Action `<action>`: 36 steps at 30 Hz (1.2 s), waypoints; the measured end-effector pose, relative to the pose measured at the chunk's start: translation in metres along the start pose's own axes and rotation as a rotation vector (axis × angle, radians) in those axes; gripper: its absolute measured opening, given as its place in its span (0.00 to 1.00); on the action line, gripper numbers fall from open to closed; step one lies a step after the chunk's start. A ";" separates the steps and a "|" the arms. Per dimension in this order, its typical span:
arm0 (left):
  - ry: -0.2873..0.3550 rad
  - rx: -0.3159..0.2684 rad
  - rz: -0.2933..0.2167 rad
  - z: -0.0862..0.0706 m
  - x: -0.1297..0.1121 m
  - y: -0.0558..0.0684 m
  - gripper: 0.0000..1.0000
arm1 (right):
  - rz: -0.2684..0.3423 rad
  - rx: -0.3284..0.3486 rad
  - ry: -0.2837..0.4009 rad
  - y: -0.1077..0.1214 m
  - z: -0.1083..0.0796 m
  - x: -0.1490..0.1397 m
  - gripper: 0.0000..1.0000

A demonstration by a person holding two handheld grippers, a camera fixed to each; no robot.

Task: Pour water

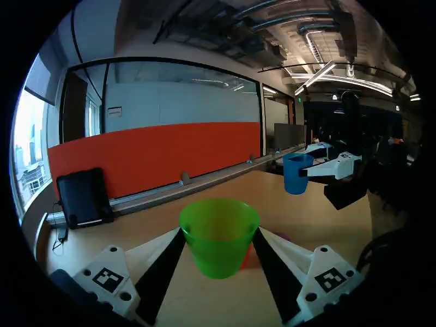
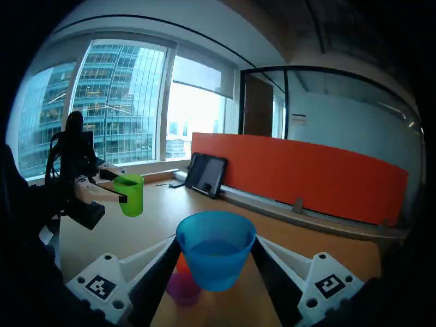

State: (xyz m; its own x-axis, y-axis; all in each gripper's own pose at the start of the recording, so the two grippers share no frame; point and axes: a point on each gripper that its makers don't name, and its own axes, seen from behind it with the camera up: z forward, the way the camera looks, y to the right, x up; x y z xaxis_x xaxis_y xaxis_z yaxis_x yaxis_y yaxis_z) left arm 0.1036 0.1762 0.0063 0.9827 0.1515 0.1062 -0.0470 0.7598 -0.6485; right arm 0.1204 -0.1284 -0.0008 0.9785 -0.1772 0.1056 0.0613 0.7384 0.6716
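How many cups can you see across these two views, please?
4: a green cup in the left gripper, a blue cup in the right gripper, and a purple cup and an orange cup on the table, both partly hidden.

Green cup [image 1: 219, 248]: translucent plastic, upright, gripped between the left claw [image 1: 219, 231] fingers, lifted off the bench [image 1: 310, 218].
Blue cup [image 2: 216, 264]: translucent plastic, upright, gripped between the right claw [image 2: 216, 242] fingers, lifted; looks part filled with water.
Cups well apart.
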 end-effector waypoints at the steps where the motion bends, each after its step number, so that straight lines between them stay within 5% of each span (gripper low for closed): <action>1: 0.006 0.000 0.001 -0.001 0.002 0.001 0.85 | 0.003 0.003 0.008 -0.001 0.000 0.004 0.91; 20: 0.101 -0.015 -0.006 -0.006 0.032 0.008 0.85 | -0.017 0.046 0.063 -0.017 0.012 0.033 0.91; 36: 0.114 -0.045 -0.013 0.000 0.035 0.016 0.85 | -0.134 0.085 0.089 -0.022 0.027 0.063 0.91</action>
State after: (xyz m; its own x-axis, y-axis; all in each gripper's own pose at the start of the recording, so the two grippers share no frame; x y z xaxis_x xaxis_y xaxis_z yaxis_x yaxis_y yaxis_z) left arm 0.1371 0.1933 -0.0004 0.9973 0.0673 0.0300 -0.0289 0.7318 -0.6809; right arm 0.1755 -0.1733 0.0105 0.9764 -0.2094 -0.0520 0.1793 0.6537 0.7352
